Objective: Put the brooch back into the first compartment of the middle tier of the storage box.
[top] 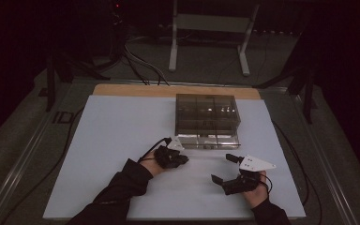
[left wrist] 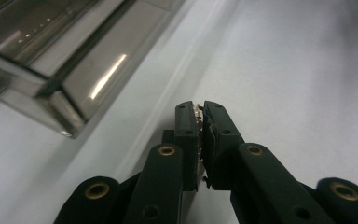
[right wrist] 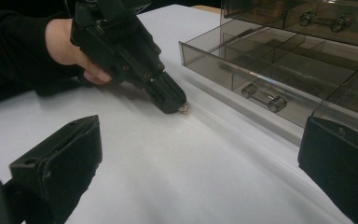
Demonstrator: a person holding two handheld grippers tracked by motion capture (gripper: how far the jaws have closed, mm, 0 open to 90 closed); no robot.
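Nearest the lens, your left gripper has its jaws pressed together on a small part, pale with a bit of metal, pinched right at the tips. In the right gripper view the part pokes out of the tips, at or just above the white mat; contact with the mat is hard to tell.

Moving right, your right gripper sits with jaws spread wide, nothing between them, hovering low over the mat near its front edge.

Further right and back is the smoky box, its bottom drawer pulled out toward you. The drawer is split into compartments; some hold small metal pieces, exact contents too dim to read.

Progress, as a judgement: the pick looks done, the part is gripped. What's left is likely carrying it over the drawer's front wall and dropping it in a compartment; which one I cannot tell.

Room: the drawer's front wall is just beside your left tips, so you'd have to lift before going in. The mat to the left is bare, and there's open mat between the two grippers. The right gripper is near the drawer's right corner.
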